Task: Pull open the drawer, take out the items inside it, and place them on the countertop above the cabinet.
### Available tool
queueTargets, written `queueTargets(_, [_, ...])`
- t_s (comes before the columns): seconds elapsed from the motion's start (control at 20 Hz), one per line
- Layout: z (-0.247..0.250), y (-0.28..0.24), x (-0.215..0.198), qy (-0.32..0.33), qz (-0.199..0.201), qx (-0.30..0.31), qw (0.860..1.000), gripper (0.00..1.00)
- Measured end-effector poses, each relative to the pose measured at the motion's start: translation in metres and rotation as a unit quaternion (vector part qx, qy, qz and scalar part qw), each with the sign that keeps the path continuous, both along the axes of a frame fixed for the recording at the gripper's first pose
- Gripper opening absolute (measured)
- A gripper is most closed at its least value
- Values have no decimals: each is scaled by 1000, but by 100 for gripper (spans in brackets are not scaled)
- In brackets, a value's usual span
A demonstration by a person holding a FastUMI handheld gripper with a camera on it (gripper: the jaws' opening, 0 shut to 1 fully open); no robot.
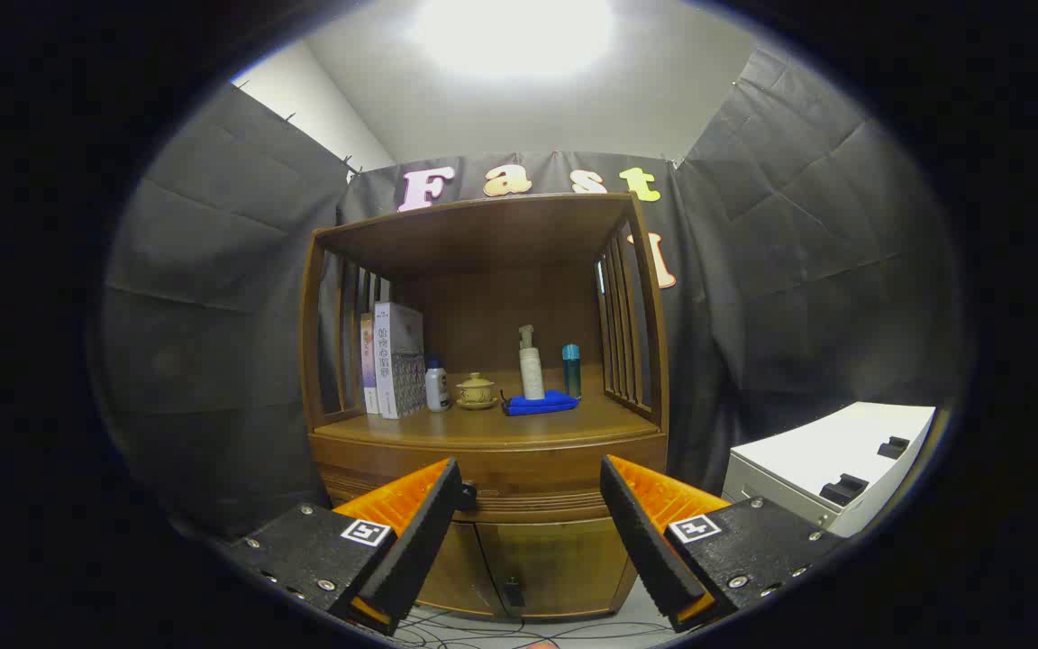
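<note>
- Approaching the cabinet (487, 469) head-on; gripper (530, 482) held short of the front, jaws spread wide, nothing between the fingers (411, 532).
- Facing the drawer (528, 478) directly: sits shut in the band just under the countertop (447, 425), between and just beyond the fingertips. Dark knob (468, 493) visible touching the edge of the left finger in view; contact itself cannot be confirmed.
- Judged as the first step of the task: drawer not yet pulled, contents hidden, nothing taken out.
- Below the drawer: two cupboard doors (519, 563), closed, with a small dark handle (514, 592) near the seam. Not the target; avoid confusing with the drawer pull.
- On the countertop, toward the back: books (396, 359) standing at the left, a small white bottle (436, 386), a lidded cup on a saucer (476, 391), a pump bottle (531, 364) beside a blue cloth (540, 403), a teal bottle (571, 370). Front strip of the countertop bare, likely the place for the retrieved items.
- Next move, as judged: shift toward the knob, centre it between the fingers, advance until both flank it, close, then pull straight back along the drawer's travel.
- Risks: off-centre closure slipping off the small knob; angled pull binding the drawer.
- Off to the right, well apart: a white unit (830, 460); cables (501, 626) on the floor below.
</note>
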State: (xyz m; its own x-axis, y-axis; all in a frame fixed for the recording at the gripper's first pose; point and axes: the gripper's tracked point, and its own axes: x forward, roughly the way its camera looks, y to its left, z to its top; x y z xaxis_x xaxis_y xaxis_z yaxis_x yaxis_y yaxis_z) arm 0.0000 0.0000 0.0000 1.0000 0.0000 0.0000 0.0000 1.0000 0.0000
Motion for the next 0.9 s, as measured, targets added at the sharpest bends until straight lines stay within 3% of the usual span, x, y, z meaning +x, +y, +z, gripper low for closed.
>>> queueTargets(0.9, [-9, 8, 1, 10, 12, 5, 1000, 96])
